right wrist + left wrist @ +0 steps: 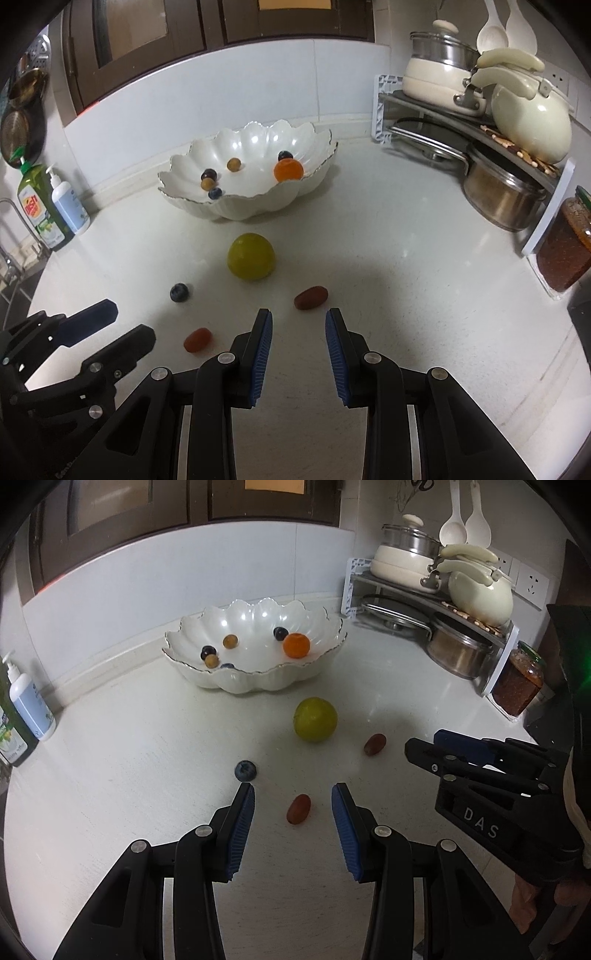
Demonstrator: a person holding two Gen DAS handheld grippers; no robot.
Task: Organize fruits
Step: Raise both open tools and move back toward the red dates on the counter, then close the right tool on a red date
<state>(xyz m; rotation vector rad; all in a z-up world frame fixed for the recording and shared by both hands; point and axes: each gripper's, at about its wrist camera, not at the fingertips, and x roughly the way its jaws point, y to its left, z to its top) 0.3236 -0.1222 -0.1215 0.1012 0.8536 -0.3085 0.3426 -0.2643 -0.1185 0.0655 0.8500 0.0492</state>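
A: How did the left tongs (293, 792) stand?

B: Spread, with nothing pinched. A small red grape (298, 809) lay on the worktop (129, 775) in the gap between the blue pads, touching neither. A blueberry (245, 770) sat just beyond the tip of the left-hand pad.

A: And the right tongs (299, 315)?

B: Also parted and empty, with a narrower gap. A darker red grape (311, 297) lay just ahead of the tips, in line with the gap but not inside it. Only bare worktop showed between those pads.

A: What else lay ahead of them?

B: A yellow-green round fruit (251, 261) sat further ahead, slightly to the left of the right tongs. Well beyond it stood the scalloped white bowl (258, 206), holding a small orange fruit (288, 170), dark berries and a couple of tan ones.

A: Were the two tongs near each other?

B: They hovered side by side, apart. From the left wrist view the right tongs came in from the right edge, and their tips stopped just short of the darker grape
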